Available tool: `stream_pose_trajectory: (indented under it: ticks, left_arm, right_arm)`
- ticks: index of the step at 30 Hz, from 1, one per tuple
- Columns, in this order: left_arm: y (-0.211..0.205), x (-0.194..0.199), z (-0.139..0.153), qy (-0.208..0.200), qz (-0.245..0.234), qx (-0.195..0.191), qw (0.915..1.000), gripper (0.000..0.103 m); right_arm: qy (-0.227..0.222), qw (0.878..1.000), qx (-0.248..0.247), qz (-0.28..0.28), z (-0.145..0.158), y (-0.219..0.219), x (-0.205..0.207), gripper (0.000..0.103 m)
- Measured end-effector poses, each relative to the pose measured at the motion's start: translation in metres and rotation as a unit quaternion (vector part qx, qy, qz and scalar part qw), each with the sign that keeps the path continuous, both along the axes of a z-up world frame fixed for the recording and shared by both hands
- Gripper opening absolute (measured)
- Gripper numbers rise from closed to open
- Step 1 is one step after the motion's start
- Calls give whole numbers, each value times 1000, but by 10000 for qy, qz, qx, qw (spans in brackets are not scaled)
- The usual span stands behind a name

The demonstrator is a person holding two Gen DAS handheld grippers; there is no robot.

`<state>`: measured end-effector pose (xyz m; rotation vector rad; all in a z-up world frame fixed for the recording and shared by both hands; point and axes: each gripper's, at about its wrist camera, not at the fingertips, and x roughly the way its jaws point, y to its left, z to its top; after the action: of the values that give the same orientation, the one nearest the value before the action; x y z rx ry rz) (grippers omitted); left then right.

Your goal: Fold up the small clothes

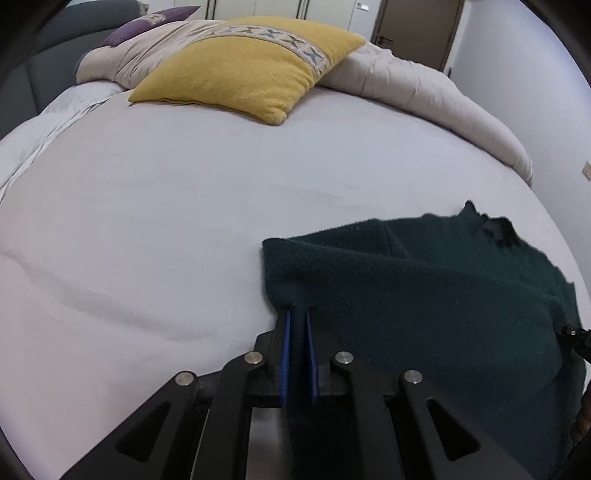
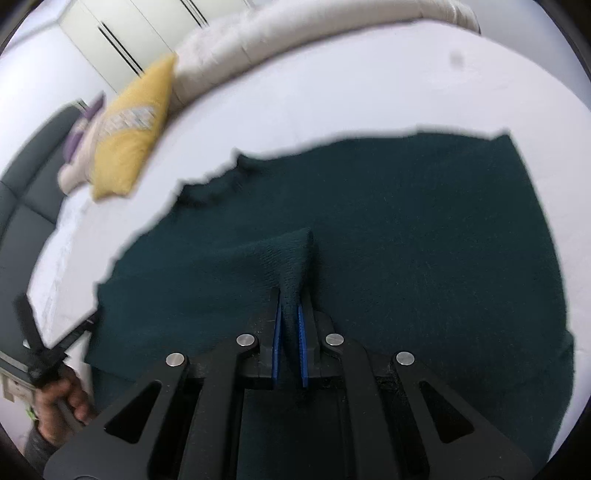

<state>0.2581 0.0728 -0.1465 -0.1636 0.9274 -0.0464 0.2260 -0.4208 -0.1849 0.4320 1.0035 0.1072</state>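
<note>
A dark green knit garment (image 2: 406, 229) lies spread on the white bed sheet (image 2: 332, 96). In the left wrist view my left gripper (image 1: 297, 314) is shut on the near left corner of the garment (image 1: 424, 288), cloth pinched between its blue pads. In the right wrist view my right gripper (image 2: 291, 299) is shut on a raised fold of the same garment, which peaks just beyond the fingertips. The left gripper (image 2: 88, 323) and the hand (image 2: 59, 402) that holds it show at the left edge of the right wrist view. A bit of the right gripper (image 1: 576, 338) shows at the right edge of the left wrist view.
A yellow cushion (image 1: 251, 66) lies at the far side of the bed, with a beige duvet (image 1: 424, 92) rolled behind it and a purple-patterned pillow (image 1: 147, 26). A dark headboard (image 2: 33, 192) runs along the left. Wardrobe doors (image 2: 122, 33) and a door (image 1: 417, 29) stand beyond.
</note>
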Motion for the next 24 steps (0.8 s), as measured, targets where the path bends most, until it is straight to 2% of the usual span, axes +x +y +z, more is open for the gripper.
stream_pose_trajectory:
  ticks: [2, 3, 6, 10, 12, 14, 17, 18, 19, 20, 22, 23, 24]
  left_arm:
    - [6, -2, 6, 25, 49, -133, 9999, 16]
    - [10, -5, 11, 13, 123, -191, 9997, 18]
    - [19, -26, 34, -386, 396, -214, 9982, 19]
    - [4, -52, 45, -672, 76, 49, 9977, 19]
    - [-6, -53, 35, -567, -126, 172, 9982, 19]
    - [-13, -42, 7, -25, -271, 296, 9992, 19]
    - [-20, -43, -4, -171, -395, 757, 9962, 20]
    - [-19, -43, -2, -158, -403, 794, 9959, 20]
    - [-18, -42, -2, -135, -409, 808, 9958, 23]
    - [-15, -42, -2, -113, -375, 814, 9959, 31]
    - [-6, -49, 3, -89, -297, 636, 9975, 33]
    - [-1, -56, 7, -78, -244, 550, 9982, 35]
    - [2, -66, 14, -102, -225, 482, 9985, 38]
  right_arm:
    - [-58, 9999, 150, 0, -1, -6, -2, 6]
    - [-50, 9996, 266, -40, 2, -9, -3, 10]
    - [11, 9998, 37, -207, 13, -11, -10, 13]
    - [-384, 9983, -173, -409, 38, -8, -32, 14]
    - [-475, 9981, -175, -362, 43, -6, -38, 14]
    - [-422, 9986, -236, -209, 38, 1, -37, 14]
    - [-29, 9996, -296, 39, 9, 0, -28, 17]
    - [-244, 9994, -217, 102, 6, -6, -30, 16]
    - [-268, 9994, -210, 10, 7, -12, -33, 16]
    - [-257, 9996, 1, -93, 10, -21, -37, 17]
    - [-210, 9993, -11, -302, 19, -32, -49, 17]
    - [-224, 9989, -135, -386, 26, -36, -57, 20]
    - [-286, 9985, -187, -419, 32, -40, -66, 29]
